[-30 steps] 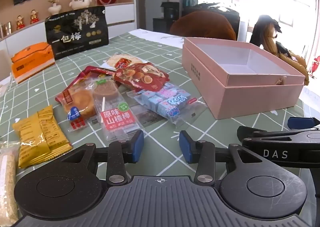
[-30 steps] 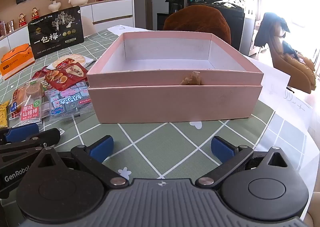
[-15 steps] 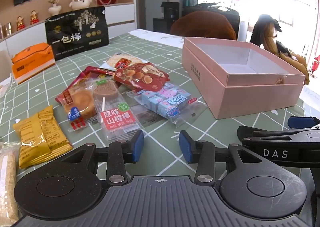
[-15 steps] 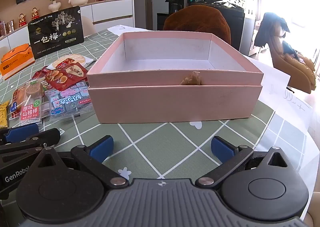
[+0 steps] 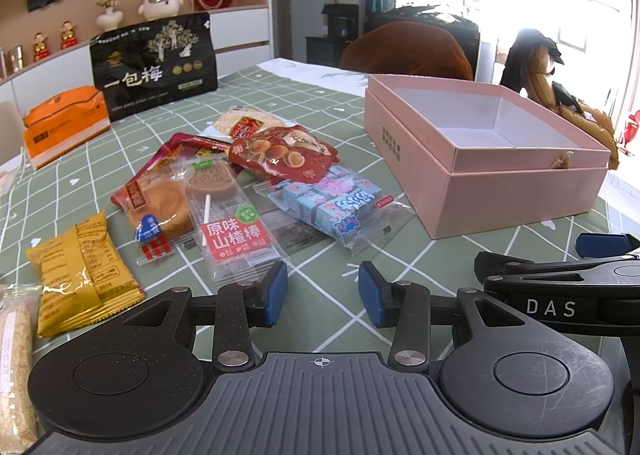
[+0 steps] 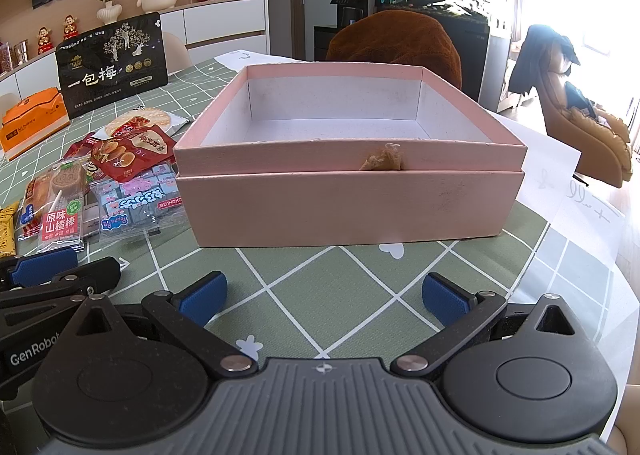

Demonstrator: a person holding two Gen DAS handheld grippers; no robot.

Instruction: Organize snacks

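Both grippers sit low over the green checked tablecloth (image 5: 320, 103), pointing forward and level with the table. The left gripper (image 5: 323, 293) has its blue pads a moderate gap apart with nothing between them, aimed at the near edge of the snack pile, just short of the hawthorn stick packet (image 5: 232, 231). The right gripper (image 6: 324, 297) is spread wide and empty, facing the front wall of the open pink box (image 6: 348, 207). The snacks lie left of the box: a Peppa Pig candy bag (image 5: 332, 207), a red pastry packet (image 5: 284, 155), a yellow packet (image 5: 82, 275).
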